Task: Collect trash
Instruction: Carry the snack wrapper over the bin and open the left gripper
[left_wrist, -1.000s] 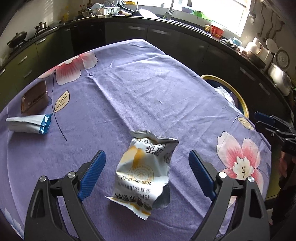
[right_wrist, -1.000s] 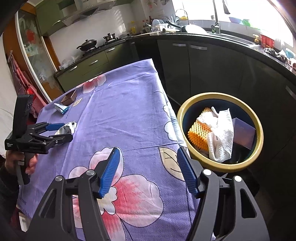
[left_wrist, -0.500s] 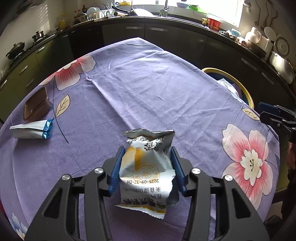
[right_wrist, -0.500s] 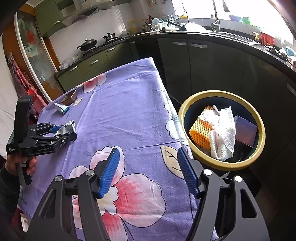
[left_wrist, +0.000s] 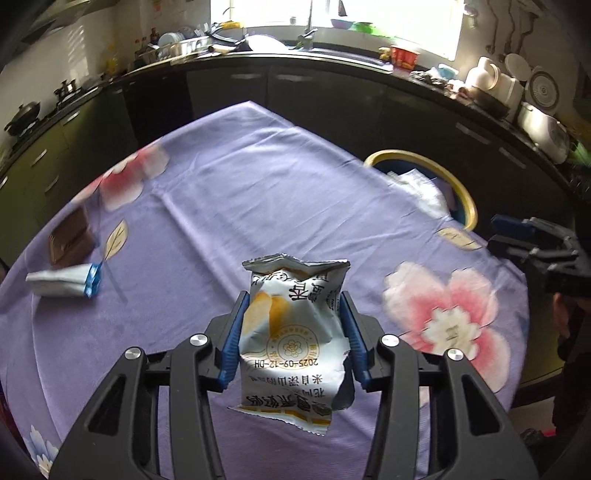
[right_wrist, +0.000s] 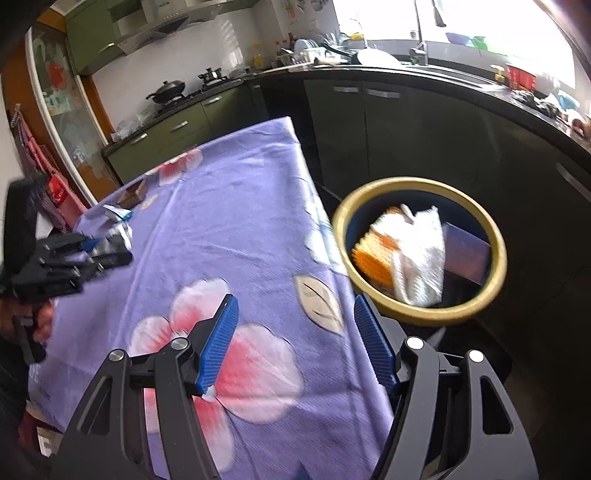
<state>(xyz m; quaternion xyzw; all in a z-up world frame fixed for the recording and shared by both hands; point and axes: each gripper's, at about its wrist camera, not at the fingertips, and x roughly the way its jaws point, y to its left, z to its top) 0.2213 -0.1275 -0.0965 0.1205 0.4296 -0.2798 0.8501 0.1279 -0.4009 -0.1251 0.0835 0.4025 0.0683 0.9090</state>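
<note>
Now the snack wrapper sits pinched within the left claw.

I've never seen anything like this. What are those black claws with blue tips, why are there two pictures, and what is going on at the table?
No robot here: a person holds a hand-operated two-finger gripper in each hand, and each gripper carries a wide-angle camera looking along its fingers. So there is one picture per hand.

In the left one, the left gripper is shut on a crumpled silver snack wrapper. The right gripper is open and holds nothing; its picture also shows the left gripper off to the side.

On the purple flowered tablecloth lie a white and blue packet and a brown box. Beside the table stands a yellow-rimmed bin already holding a white cloth and other waste. The job is collecting trash, so the wrapper probably goes there next.
</note>
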